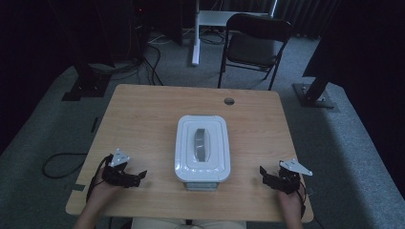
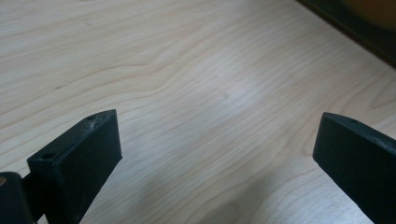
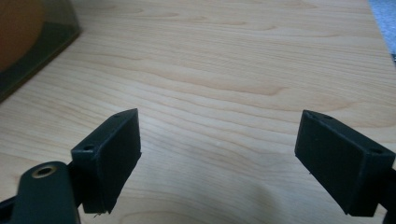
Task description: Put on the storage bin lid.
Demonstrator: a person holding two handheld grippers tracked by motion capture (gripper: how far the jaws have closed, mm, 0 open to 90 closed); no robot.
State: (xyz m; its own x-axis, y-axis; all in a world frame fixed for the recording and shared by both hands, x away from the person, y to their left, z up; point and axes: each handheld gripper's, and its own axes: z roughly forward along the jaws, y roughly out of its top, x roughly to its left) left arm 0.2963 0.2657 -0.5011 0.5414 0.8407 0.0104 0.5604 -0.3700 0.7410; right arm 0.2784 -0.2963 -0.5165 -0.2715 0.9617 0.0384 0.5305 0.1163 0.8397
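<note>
- Two grippers, left gripper point(image 1: 125, 174) and right gripper point(image 1: 281, 180), rest on the counter point(image 1: 143, 114), fingers apart, holding nothing.
- The lidded plastic container point(image 1: 202, 148) sits mid-counter between them, untouched.
- Likely rigid, light, slick; take hold at the grey lid handle point(image 1: 201, 144).

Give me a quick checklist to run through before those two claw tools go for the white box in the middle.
1. Left gripper open, nothing between the jaws: ok.
2. Right gripper open, nothing held: ok.
3. Lid seated on the container: ok.
4. Grippers apart from the container, one on each side: ok.
5. Table bare around the container: ok.
6. Lid latched or loose: cannot tell.
</note>
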